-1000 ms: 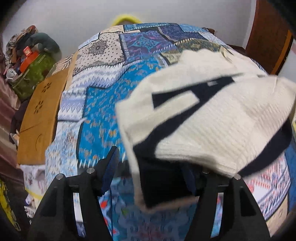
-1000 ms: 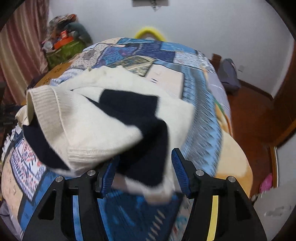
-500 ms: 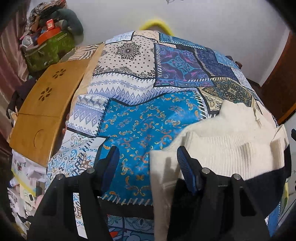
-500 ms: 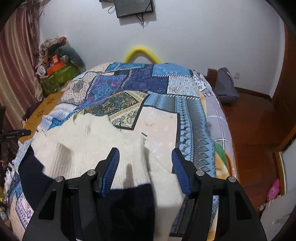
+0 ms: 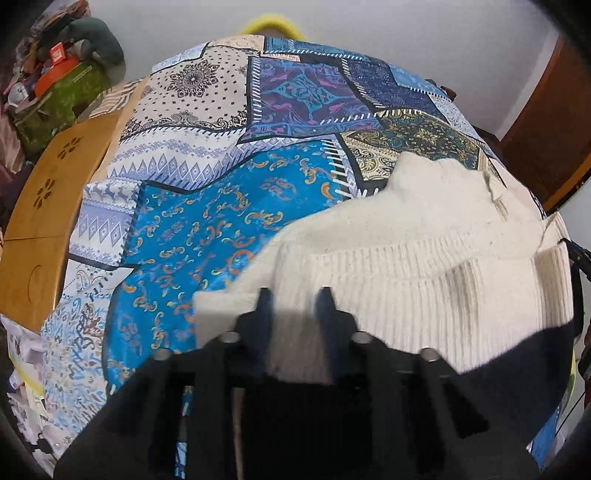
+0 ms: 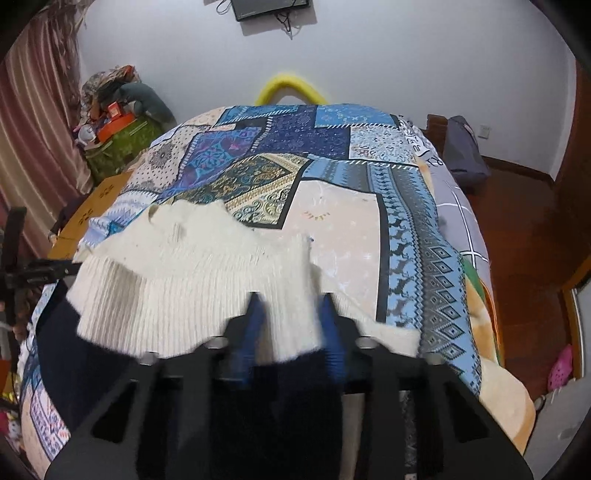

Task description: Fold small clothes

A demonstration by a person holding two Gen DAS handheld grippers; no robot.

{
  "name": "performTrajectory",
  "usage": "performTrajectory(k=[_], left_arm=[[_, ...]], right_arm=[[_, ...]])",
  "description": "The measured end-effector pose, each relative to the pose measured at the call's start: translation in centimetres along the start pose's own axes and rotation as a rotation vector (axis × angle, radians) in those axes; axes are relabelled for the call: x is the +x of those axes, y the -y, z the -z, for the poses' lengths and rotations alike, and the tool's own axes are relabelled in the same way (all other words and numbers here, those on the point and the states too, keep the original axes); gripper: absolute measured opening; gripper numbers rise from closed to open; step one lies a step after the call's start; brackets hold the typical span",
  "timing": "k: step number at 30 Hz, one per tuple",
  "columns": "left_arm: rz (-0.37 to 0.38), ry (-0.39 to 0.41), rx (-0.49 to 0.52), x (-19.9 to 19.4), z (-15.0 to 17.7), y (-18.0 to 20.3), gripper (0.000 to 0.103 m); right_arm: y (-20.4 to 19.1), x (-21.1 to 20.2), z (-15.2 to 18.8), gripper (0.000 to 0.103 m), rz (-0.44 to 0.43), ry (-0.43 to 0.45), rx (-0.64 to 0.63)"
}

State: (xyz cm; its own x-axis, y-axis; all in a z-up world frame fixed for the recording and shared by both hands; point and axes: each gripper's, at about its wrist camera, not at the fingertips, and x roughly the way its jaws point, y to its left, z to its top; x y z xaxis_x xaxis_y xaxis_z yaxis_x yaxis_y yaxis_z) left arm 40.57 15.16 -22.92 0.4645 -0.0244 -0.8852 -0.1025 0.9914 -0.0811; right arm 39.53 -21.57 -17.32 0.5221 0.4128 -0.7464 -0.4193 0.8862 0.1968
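My left gripper (image 5: 293, 295) and right gripper (image 6: 290, 301) are both closing, each with ribbed cream fabric of the cream-and-navy sweater (image 6: 192, 269) between its jaws, the sweater lying spread on the patchwork bedspread (image 5: 229, 173).

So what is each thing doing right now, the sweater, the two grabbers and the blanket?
Cream and navy sweater: lying on the bed, bunched, near edge between both sets of fingers.
Left gripper: fingers closing, sweater fabric between them.
Right gripper: fingers closing, sweater fabric between them.
Patchwork bedspread: spread flat over the bed, sweater on top.
Wooden board: lying flat beside the bed.
Wall screen: dark.
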Motion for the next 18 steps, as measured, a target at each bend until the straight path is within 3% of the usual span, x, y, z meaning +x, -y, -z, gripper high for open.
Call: performTrajectory(k=[2,7,11,14,18], left_arm=[[-0.014,0.029,0.006,-0.5,0.1,0.1,0.007],[-0.051,0.146,-0.003,-4.3,0.4,-0.9,0.006],[-0.058,0.197,-0.041,-6.2,0.2,-2.4,0.006],[-0.068,0.174,-0.066,-5.1,0.0,-3.4,0.006],[-0.100,0.083,-0.064,-0.8,0.4,-3.6,0.007]], right_arm=[[-0.1,-0.1,-0.1,0.008,0.001,0.005,-0.004],[-0.7,-2.0,-0.2,0.007,0.015,0.069,-0.052],[0.1,-4.3,-0.9,0.006,0.021,0.147,-0.025],[0.7,-4.0,-1.1,0.006,0.047,0.153,-0.008],[1.0,-1.1,-0.7,0.006,0.091,0.077,-0.009]])
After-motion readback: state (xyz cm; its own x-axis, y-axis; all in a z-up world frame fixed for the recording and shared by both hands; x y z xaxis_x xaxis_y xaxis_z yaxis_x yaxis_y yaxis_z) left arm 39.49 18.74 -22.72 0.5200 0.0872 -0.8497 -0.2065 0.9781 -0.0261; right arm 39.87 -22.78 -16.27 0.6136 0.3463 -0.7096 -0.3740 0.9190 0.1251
